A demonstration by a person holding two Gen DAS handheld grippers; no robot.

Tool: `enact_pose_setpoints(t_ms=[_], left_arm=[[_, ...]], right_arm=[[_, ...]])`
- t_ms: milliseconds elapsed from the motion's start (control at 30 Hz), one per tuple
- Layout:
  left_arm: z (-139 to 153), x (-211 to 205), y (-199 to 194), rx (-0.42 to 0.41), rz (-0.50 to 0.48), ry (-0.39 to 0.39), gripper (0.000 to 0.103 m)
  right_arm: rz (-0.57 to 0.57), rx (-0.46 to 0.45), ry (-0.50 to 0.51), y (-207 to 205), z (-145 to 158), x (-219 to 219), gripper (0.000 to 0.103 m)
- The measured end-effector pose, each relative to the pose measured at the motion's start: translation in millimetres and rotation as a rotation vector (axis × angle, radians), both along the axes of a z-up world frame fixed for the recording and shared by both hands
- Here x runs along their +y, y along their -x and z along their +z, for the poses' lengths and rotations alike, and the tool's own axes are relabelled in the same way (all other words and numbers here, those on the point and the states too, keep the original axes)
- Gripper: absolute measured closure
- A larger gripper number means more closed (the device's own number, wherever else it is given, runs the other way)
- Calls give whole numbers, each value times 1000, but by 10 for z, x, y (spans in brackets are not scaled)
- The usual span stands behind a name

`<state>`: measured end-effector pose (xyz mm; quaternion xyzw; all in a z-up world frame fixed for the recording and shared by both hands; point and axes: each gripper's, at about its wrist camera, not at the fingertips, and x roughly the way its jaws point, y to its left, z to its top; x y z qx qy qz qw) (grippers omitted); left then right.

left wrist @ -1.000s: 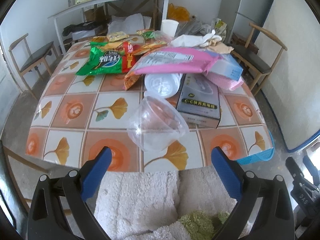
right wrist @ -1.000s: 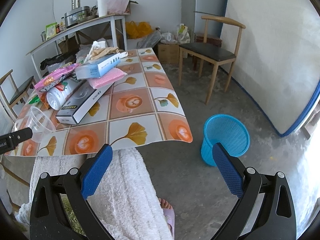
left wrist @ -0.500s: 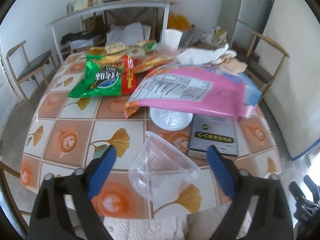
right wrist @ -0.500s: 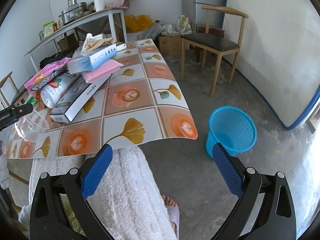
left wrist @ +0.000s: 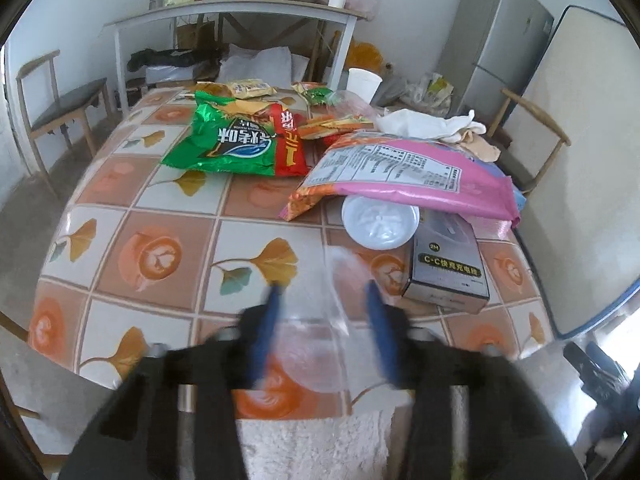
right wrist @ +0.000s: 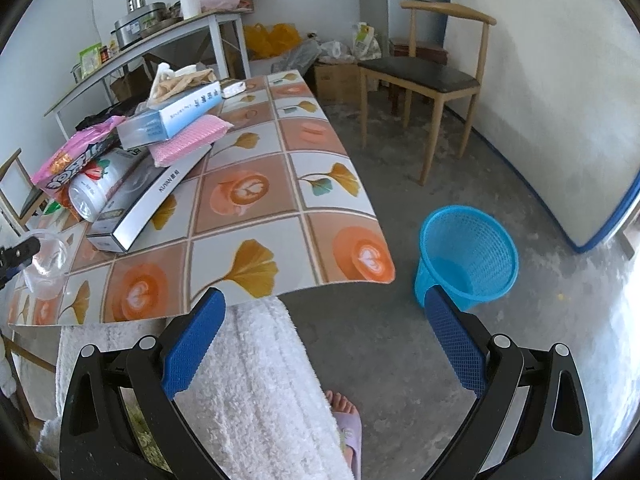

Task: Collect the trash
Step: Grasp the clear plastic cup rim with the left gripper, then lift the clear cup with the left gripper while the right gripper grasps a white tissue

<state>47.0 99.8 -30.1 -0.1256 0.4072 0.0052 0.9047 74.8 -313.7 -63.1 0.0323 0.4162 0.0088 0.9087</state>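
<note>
A clear plastic cup [left wrist: 320, 340] lies near the front edge of the tiled table [left wrist: 160, 216]. My left gripper [left wrist: 322, 300] is blurred and its blue fingers stand on either side of the cup, closed in around it. The cup also shows in the right wrist view [right wrist: 46, 258] with the left gripper's tip beside it. My right gripper [right wrist: 324, 344] is open and empty, held off the table's right end above the floor. A blue mesh waste basket [right wrist: 466, 256] stands on the floor to the right of the table.
On the table lie a green and red snack bag [left wrist: 236, 140], a pink snack bag [left wrist: 404, 172], a white lid [left wrist: 378, 220], a grey box [left wrist: 448, 268], cloths and a paper cup [left wrist: 362, 82]. Wooden chairs [right wrist: 424, 76] and a shelf [left wrist: 232, 12] surround it.
My left gripper has moved forward to the clear cup and its fingers have closed in from wide open to either side of it. My right gripper has stayed open and shifted slightly.
</note>
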Motion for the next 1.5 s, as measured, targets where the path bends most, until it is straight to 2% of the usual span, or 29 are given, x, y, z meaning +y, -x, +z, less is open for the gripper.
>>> enact_pose_setpoints(t_ms=[167, 300, 400, 467, 567, 633, 700, 833, 933, 967, 1033, 1133, 1200, 1267, 1300, 1333, 1400, 1500], left_arm=[[-129, 177, 72, 21, 33, 50, 91], [-151, 272, 68, -5, 59, 79, 95], [-154, 342, 59, -20, 73, 95, 95], [-164, 404, 44, -25, 93, 107, 95], [-184, 522, 49, -25, 128, 123, 95], [-200, 604, 47, -25, 149, 128, 95], [-220, 667, 50, -25, 158, 124, 95], [-289, 751, 31, -12, 157, 142, 95], [-283, 766, 25, -24, 147, 144, 95], [-282, 772, 23, -27, 147, 146, 95], [-288, 793, 24, -29, 148, 156, 95], [-293, 817, 38, -32, 153, 161, 95], [-294, 833, 43, -33, 159, 166, 95], [-295, 855, 47, -33, 166, 170, 95], [-297, 867, 49, -34, 168, 171, 95], [-297, 879, 54, -34, 170, 173, 95], [-297, 899, 55, -34, 172, 176, 95], [-295, 916, 59, -37, 171, 175, 95]], right_arm=[[40, -18, 0, -66, 76, 151, 8], [117, -65, -36, -166, 271, 350, 13], [211, -72, -180, -305, 453, 493, 20], [267, -42, -318, -452, 527, 569, 23], [298, 4, -455, -664, 550, 614, 29], [280, 21, -503, -811, 573, 599, 34], [253, 10, -500, -939, 639, 549, 35], [280, -24, -407, -1233, 880, 639, 35], [357, -69, -252, -1424, 1065, 906, 35], [409, -87, -168, -1524, 1121, 1062, 35], [463, -105, -25, -1684, 1109, 1305, 35], [520, -111, 117, -1882, 1016, 1554, 38], [535, -77, 194, -2078, 895, 1675, 47], [551, -44, 221, -2203, 813, 1740, 59], [557, -32, 231, -2245, 773, 1757, 73], [558, -28, 234, -2256, 769, 1772, 91], [569, -27, 203, -2272, 789, 1785, 99], [575, -84, 205, -2206, 910, 1857, 102]])
